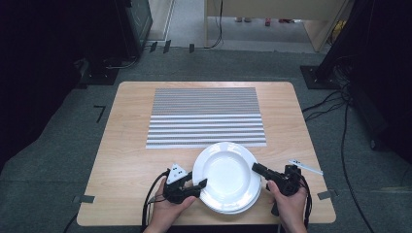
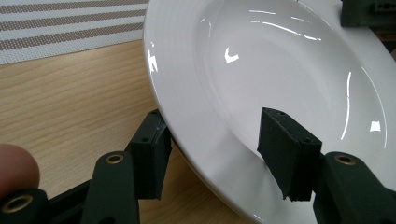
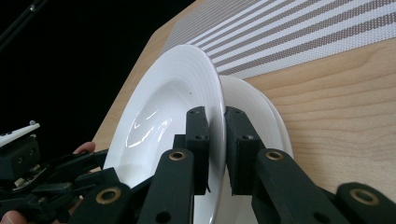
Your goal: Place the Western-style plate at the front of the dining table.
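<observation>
wooden table [image 1: 126, 160], two empty stacked plates [image 1: 227, 171]

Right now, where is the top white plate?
In the high view, the top plate sits on a second plate at the near edge of the table, just before the striped mat, between the left gripper and the right gripper.

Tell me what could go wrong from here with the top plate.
1. The right tongs pinch only the thin rim of the top plate; the glossy rim could slip out if lifted.
2. The left tongs straddle the opposite rim without clearly clamping it, so that side might drop.
3. A second plate lies directly beneath, so a slip could knock the two together or drag the lower one along the table.
</observation>
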Demonstrator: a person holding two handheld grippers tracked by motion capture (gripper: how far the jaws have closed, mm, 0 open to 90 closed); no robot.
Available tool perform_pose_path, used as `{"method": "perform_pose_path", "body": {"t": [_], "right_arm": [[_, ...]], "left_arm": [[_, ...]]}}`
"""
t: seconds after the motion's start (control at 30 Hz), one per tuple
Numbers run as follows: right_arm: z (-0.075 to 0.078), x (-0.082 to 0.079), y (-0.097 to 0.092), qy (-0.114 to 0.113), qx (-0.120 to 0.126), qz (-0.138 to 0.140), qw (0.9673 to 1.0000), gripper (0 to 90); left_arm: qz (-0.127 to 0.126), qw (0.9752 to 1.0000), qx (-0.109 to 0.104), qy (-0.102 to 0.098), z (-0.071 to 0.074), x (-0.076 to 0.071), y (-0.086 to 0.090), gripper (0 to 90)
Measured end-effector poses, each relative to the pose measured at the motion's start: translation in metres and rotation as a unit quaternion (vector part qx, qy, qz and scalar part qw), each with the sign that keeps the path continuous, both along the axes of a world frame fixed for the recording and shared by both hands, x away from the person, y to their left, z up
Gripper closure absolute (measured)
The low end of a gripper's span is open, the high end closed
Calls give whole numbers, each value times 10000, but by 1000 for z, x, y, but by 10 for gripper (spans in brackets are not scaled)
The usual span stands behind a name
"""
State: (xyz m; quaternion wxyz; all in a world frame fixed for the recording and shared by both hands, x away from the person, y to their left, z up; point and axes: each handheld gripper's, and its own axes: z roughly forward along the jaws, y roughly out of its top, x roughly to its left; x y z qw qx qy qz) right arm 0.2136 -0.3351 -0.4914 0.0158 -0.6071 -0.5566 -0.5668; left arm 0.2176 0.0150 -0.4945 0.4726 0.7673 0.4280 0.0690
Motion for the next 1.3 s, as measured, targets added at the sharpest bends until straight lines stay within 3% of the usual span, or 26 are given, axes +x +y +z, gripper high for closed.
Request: {"method": "perform_pose_path", "body": {"t": [0.6, 1.3], "right_arm": [[-8, 4, 2, 142, 35, -70, 9999, 807], [-13, 4, 6, 352, 72, 0, 9994, 788]], "left_arm": [[124, 9992, -375, 104, 1, 1, 6, 499], [238, 9990, -369, -25, 4, -1, 7, 554]]}}
